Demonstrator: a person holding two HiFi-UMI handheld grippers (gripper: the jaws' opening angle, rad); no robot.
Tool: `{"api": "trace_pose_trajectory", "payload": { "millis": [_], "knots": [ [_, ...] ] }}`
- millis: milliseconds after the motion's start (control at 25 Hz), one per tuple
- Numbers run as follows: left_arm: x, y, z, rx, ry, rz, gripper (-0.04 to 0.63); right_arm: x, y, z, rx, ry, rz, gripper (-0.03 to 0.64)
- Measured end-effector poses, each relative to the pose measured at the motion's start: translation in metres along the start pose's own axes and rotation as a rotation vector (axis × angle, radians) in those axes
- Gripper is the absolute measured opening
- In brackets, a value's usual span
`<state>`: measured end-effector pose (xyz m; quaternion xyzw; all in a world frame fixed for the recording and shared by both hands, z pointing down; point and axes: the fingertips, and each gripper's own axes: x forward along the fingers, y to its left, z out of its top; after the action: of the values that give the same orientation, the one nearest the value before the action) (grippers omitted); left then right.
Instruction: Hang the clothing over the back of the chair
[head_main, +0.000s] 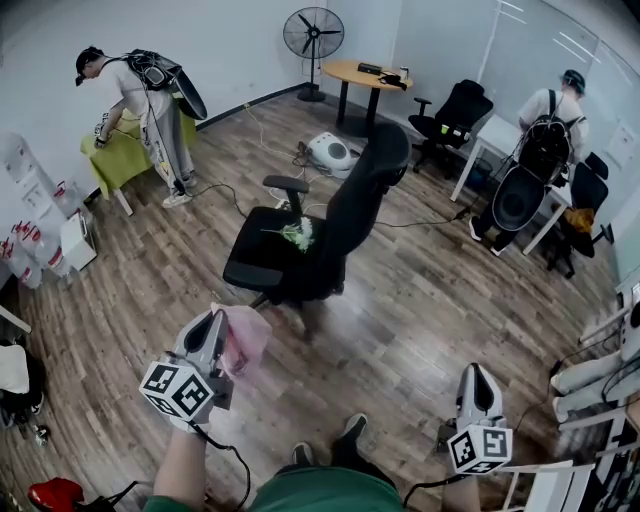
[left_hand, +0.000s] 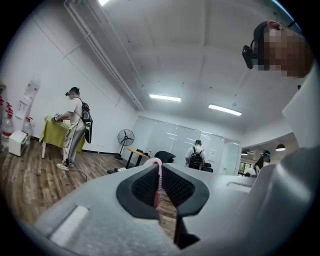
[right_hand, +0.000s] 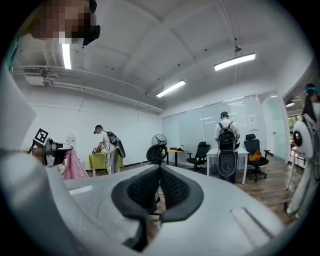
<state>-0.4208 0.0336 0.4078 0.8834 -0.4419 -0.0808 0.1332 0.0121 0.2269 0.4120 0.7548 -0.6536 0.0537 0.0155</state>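
A black office chair (head_main: 360, 200) stands on the wood floor in the middle of the head view, its tall back to the right and a small green and white thing (head_main: 297, 235) lying on its seat. Short of the chair, my left gripper (head_main: 214, 320) is shut on a pink piece of clothing (head_main: 246, 340), which bunches to its right. In the left gripper view a thin pink fold (left_hand: 159, 181) is pinched between the black pads. My right gripper (head_main: 477, 373) hangs lower right, shut with nothing in it. From the right gripper view the chair (right_hand: 155, 152) shows beyond the jaws and the pink clothing (right_hand: 75, 168) at the left.
A person bends over a green table (head_main: 112, 160) at the back left; another with a backpack (head_main: 545, 150) stands at a white desk on the right. A fan (head_main: 313, 35), a round wooden table (head_main: 365, 72), a second black chair (head_main: 455, 115) and floor cables (head_main: 215, 190) lie behind.
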Motion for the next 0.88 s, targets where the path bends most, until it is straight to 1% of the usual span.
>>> {"api": "trace_pose_trajectory", "payload": {
  "millis": [240, 400, 520, 640, 760, 880],
  "knots": [
    [0.034, 0.013, 0.020, 0.049, 0.000, 0.081, 0.021, 0.051, -0.023, 0.003, 0.039, -0.013, 0.052, 0.003],
    [0.060, 0.012, 0.036, 0.075, -0.031, 0.117, 0.021, 0.084, -0.045, 0.012, 0.042, -0.036, 0.085, 0.003],
    [0.081, 0.005, 0.039, 0.078, -0.052, 0.144, 0.021, 0.109, -0.069, 0.015, 0.054, -0.039, 0.093, 0.003],
    [0.102, -0.003, 0.038, 0.076, -0.049, 0.162, 0.021, 0.131, -0.089, 0.020, 0.061, -0.037, 0.103, 0.003],
    [0.119, -0.011, 0.040, 0.077, -0.050, 0.182, 0.021, 0.147, -0.109, 0.027, 0.070, -0.042, 0.116, 0.003],
    [0.134, -0.017, 0.044, 0.083, -0.071, 0.200, 0.021, 0.158, -0.131, 0.024, 0.077, -0.042, 0.121, 0.003]
  ]
}}
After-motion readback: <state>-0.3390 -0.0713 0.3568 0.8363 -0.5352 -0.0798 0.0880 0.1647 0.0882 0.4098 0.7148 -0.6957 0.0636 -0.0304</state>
